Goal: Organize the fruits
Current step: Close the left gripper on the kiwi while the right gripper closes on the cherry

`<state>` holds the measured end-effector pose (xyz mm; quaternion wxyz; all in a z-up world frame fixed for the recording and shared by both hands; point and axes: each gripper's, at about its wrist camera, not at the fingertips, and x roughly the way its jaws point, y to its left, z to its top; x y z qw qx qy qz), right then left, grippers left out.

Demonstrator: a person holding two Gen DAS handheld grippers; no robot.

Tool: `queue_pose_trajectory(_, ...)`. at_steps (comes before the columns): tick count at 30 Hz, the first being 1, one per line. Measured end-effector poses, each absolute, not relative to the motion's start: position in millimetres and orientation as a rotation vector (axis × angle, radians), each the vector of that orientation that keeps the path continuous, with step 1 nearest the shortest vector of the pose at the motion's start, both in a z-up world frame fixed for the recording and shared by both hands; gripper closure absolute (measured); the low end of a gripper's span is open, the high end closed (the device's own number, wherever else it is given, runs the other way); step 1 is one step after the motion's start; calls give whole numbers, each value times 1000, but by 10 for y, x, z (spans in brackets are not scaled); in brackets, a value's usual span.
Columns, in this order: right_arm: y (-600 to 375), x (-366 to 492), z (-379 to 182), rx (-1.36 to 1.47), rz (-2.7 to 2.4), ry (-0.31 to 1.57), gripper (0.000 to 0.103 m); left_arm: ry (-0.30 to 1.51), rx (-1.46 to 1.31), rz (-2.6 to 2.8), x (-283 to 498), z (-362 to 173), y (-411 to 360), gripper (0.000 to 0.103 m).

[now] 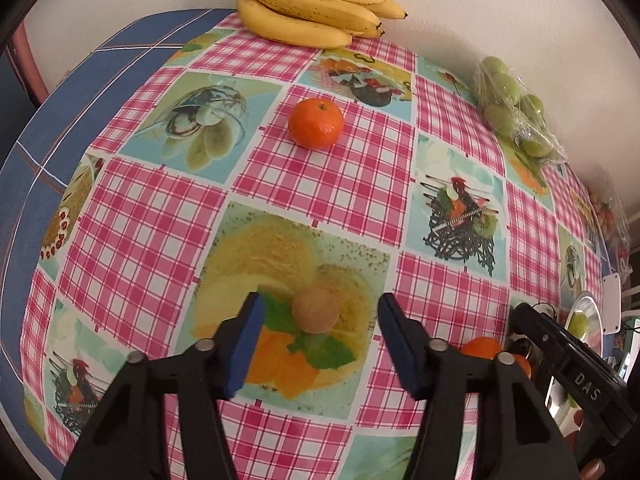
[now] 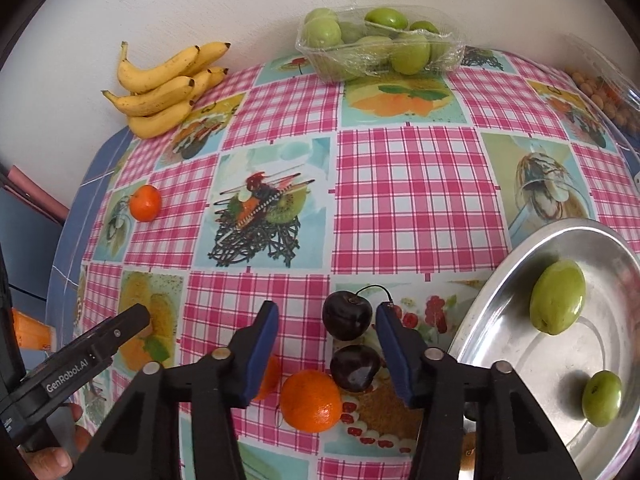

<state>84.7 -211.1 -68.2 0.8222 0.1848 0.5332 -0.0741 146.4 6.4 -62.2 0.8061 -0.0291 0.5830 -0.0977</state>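
Kiwi (image 1: 315, 310) is being framed btwn spread left gripper (image 1: 320, 344) w/ right gripper (image 2: 326, 350) also spread; uneven closing is risking roll-off.

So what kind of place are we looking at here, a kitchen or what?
Probably a home kitchen or dining table against a wall. It has a checked tablecloth printed with desserts, loose fruit like bananas and a wrapped tray of green fruit, and a metal plate holding two green fruits.
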Motion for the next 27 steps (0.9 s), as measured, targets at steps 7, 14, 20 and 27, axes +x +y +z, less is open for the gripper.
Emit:
queue_pose_trajectory(7, -2170, 857, -769, 392, -198, 1149, 67, 1269, -52, -213, 1468, -688, 58, 70)
queue_pose_trajectory(14, -2190, 836, -797, 415, -197, 1147, 74, 1273, -81, -215, 1471, -715, 94, 77)
queue_pose_trajectory(20, -2187, 830, -774, 418, -197, 1140, 74, 1262, -96, -217, 1452, -656, 122, 77)
queue_pose_trajectory(27, -2190, 772, -603, 426, -192, 1106, 74, 1227, -85, -232, 1418, -483, 97, 77)
